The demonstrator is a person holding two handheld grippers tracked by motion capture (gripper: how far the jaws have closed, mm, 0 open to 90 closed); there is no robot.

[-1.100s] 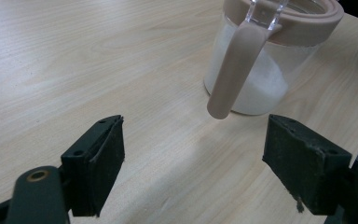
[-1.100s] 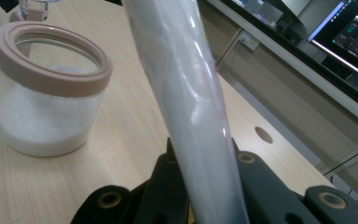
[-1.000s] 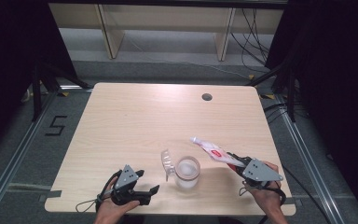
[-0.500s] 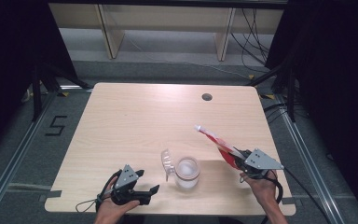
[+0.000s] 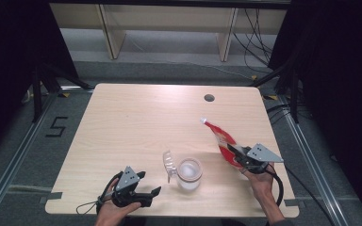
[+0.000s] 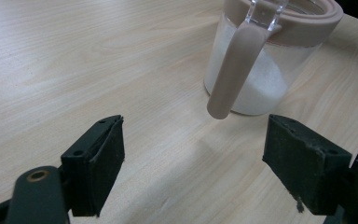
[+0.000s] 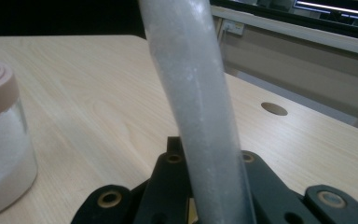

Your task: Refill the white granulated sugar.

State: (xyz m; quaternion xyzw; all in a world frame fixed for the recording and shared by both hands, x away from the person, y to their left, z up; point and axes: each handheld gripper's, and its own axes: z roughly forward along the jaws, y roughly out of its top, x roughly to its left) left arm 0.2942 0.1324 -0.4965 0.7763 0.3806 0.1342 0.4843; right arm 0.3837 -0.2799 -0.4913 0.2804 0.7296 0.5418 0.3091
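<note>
One pouch [image 5: 222, 141] (clamped) pointing far-left

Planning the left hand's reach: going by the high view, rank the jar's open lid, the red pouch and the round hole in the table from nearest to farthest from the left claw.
1. Open lid, just right of the left claw.
2. Red pouch, across at the right, held in the right claw.
3. Round hole, near the table's far edge.

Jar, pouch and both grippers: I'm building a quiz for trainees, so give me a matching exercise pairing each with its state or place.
Column one:
1. jar
2. pouch
3. left gripper
4. right gripper

Column two:
A. jaws wide apart, nothing between them
B. clamped, slanting up over the table
C. standing on the table, white grains inside
D. shut on the red and white packet

Pairs: 1-C, 2-B, 3-A, 4-D
</note>
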